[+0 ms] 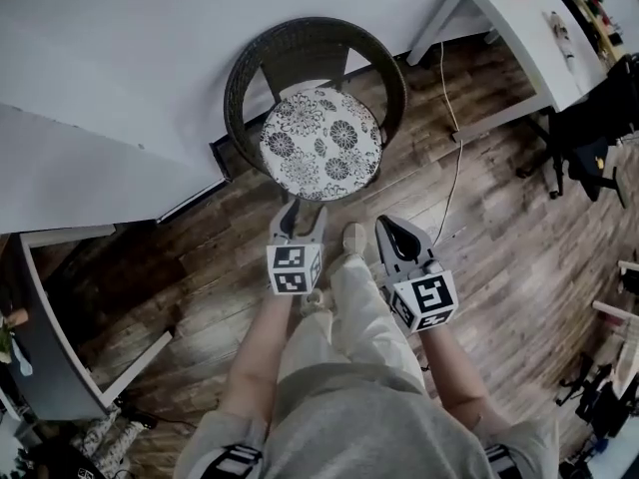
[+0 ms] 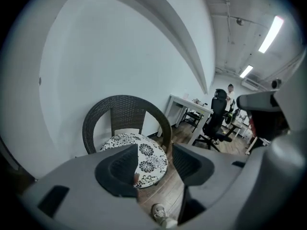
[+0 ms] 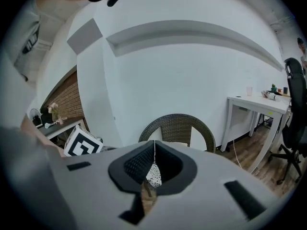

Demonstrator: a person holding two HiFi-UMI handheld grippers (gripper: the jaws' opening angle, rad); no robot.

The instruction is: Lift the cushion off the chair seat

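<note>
A round cushion [image 1: 321, 145] with a black-and-white flower print lies on the seat of a dark wicker chair [image 1: 300, 43] against the white wall. In the head view my left gripper [image 1: 304, 212] hovers just in front of the cushion's near edge, apart from it, with its jaws open and nothing between them. My right gripper [image 1: 391, 228] hangs further right and nearer me, shut with its tips together and empty. In the left gripper view the cushion [image 2: 146, 157] shows between the spread jaws of the left gripper [image 2: 156, 166]. In the right gripper view the right gripper [image 3: 154, 150] hides most of the chair [image 3: 177, 127].
A white desk [image 1: 519, 28] stands to the right of the chair, and a cable [image 1: 454, 138] trails across the wood floor beside it. A black office chair [image 1: 589, 138] is at the far right. My shoe [image 1: 354, 238] is between the grippers. A dark table [image 1: 50, 347] stands at left.
</note>
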